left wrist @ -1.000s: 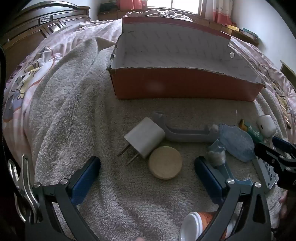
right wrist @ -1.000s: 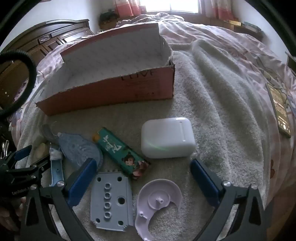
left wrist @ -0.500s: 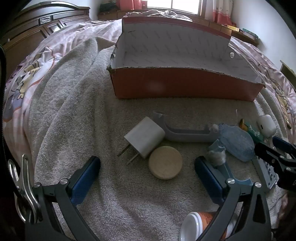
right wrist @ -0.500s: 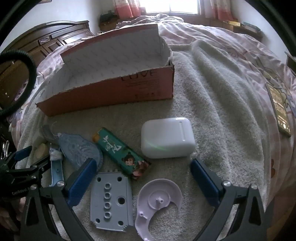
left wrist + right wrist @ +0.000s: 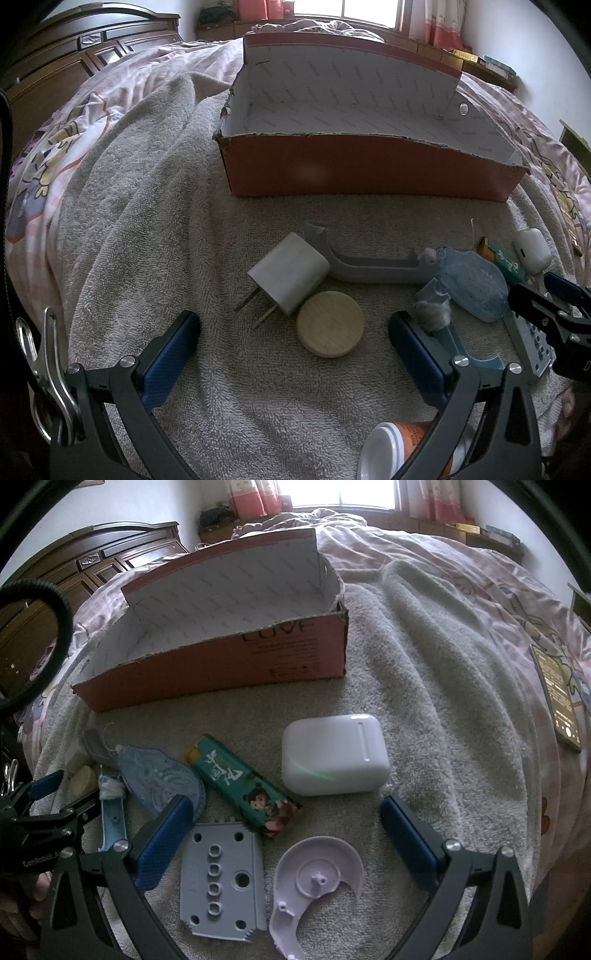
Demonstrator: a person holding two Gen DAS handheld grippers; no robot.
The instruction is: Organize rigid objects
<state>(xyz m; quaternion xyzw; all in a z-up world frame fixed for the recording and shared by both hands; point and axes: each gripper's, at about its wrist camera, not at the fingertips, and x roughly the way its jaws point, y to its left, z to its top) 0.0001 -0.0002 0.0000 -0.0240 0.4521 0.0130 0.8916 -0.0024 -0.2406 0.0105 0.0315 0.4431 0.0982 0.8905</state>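
The left gripper (image 5: 293, 343) hangs low over the grey terry towel (image 5: 155, 229) with its blue-padded jaws spread wide and nothing between them. Just ahead of it, in the gap, lies a round pale wooden disc (image 5: 330, 324), touching a white two-pin plug adapter (image 5: 289, 272) a little farther forward. Beyond the adapter runs a long grey plastic handle piece (image 5: 373, 264). Off its right finger sits a light blue plastic bracket with a wad of fluff (image 5: 436, 314), and close under that finger an orange bottle with a white cap (image 5: 388, 448).

The right gripper (image 5: 286, 832) is likewise wide open and empty. Straight ahead of it rests a white rounded earbud case (image 5: 332, 755), with a green printed lighter (image 5: 243, 781) lying at a slant to the case's left (near it, not touching). Beneath the gripper, between its fingers, lie a grey perforated plastic plate (image 5: 221, 878) and a lilac crescent-shaped plastic disc (image 5: 317, 878). By its left finger is a blue patterned fan-shaped piece (image 5: 155, 775).

Farther forward of both grippers stands the open red cardboard box with white lining (image 5: 221, 664), its visible interior bare. A dark phone (image 5: 557, 698) lies far right on the pink bedspread (image 5: 461, 565).
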